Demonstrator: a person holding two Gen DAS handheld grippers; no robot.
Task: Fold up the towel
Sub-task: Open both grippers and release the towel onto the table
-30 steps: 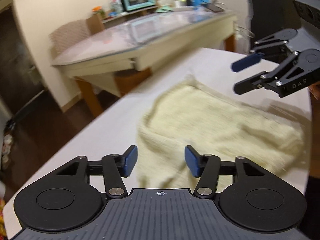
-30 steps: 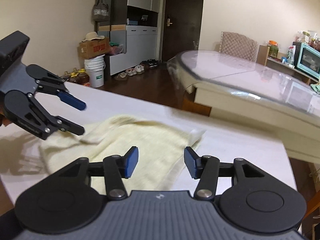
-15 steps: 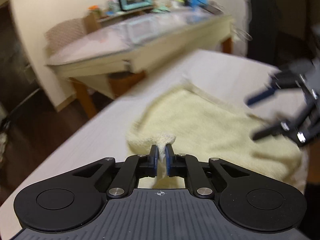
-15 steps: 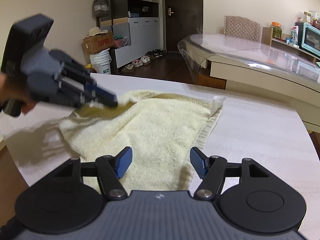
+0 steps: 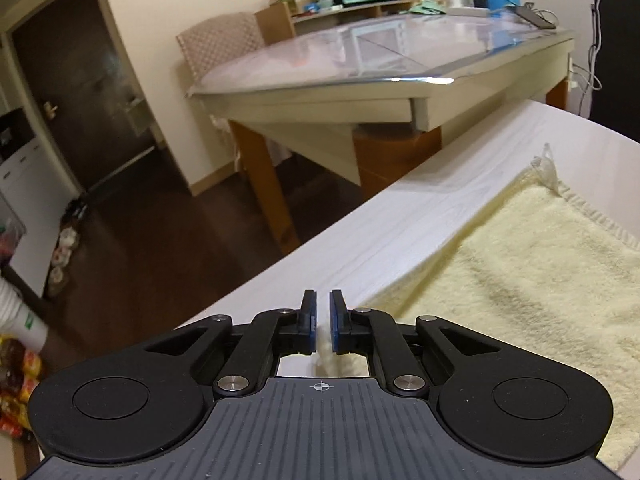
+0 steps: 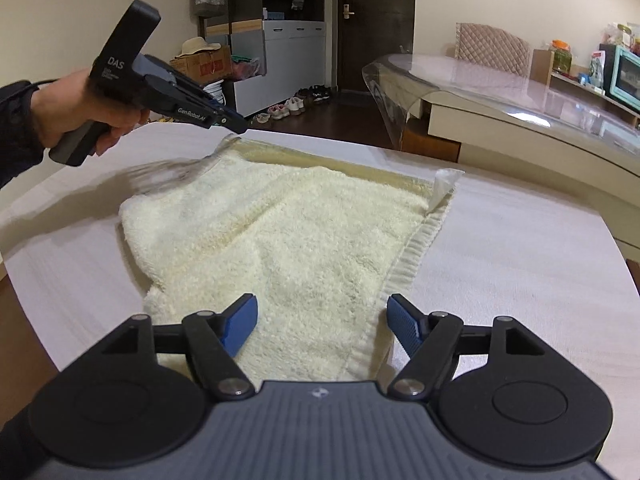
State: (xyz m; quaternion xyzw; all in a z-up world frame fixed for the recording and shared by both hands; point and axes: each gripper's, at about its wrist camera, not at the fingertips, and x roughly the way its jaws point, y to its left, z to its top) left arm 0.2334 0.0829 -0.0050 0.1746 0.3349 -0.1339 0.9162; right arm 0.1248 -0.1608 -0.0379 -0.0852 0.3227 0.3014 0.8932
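A cream terry towel (image 6: 304, 232) lies along the white table (image 6: 520, 260), its left side still doubled over. My left gripper (image 6: 236, 126), held by a hand (image 6: 72, 116), is shut on the towel's far left corner and holds it just off the table. In the left wrist view a tuft of towel (image 5: 324, 356) shows between the closed pads of the left gripper (image 5: 323, 320), and the towel (image 5: 540, 288) stretches off to the right. My right gripper (image 6: 322, 320) hovers over the towel's near end; its jaws are opening and its pads do not press on the cloth.
A glass-topped dining table (image 5: 360, 56) with a quilted chair (image 5: 220, 44) stands across a gap of dark floor (image 5: 140, 240). The white table's edge (image 5: 280, 268) runs just left of the left gripper. A clear tag (image 6: 442, 184) sticks out at the towel's far right corner.
The left gripper shut on the towel's corner and drew it outward to the left, pulling that edge straighter. The right gripper sank toward the towel's near end and its jaws widened.
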